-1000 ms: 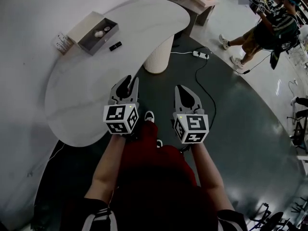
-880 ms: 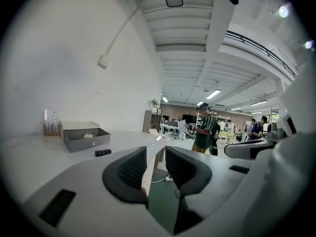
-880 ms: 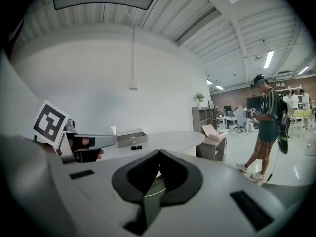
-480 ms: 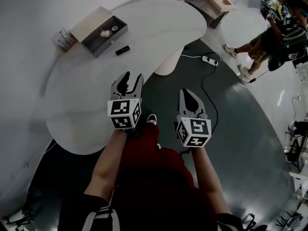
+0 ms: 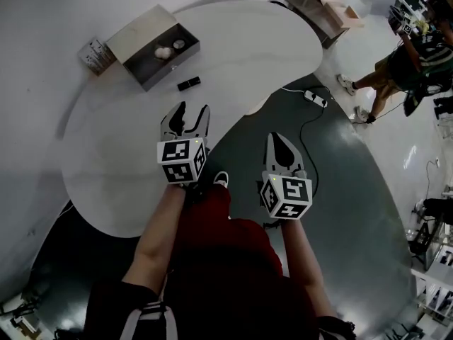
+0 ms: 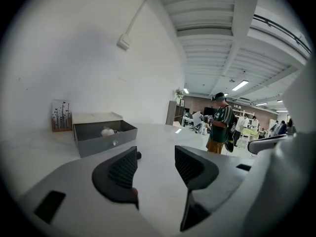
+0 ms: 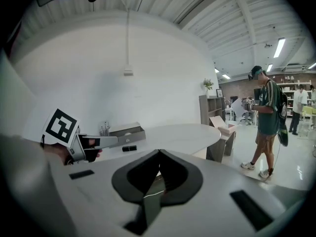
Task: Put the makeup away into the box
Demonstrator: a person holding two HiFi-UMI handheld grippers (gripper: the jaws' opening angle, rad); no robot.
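Beside box (image 5: 173, 64), tube (image 5: 188, 83) lies along front; left hand-held gripper (image 5: 192, 109) opening, empty; right hand-held gripper (image 5: 277, 137) closed.

The site is a large open-plan workspace: a ribbed ceiling (image 7: 237, 14) with strip lights (image 7: 279, 47), a shelving unit (image 7: 208, 110), a polished floor (image 5: 354, 204) and a trailing power strip (image 5: 314, 98).

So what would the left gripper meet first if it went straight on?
Likely the small black tube on the white table, short of the open box, though depth is unclear. The left gripper, jaws just opening on nothing, aims roughly there.
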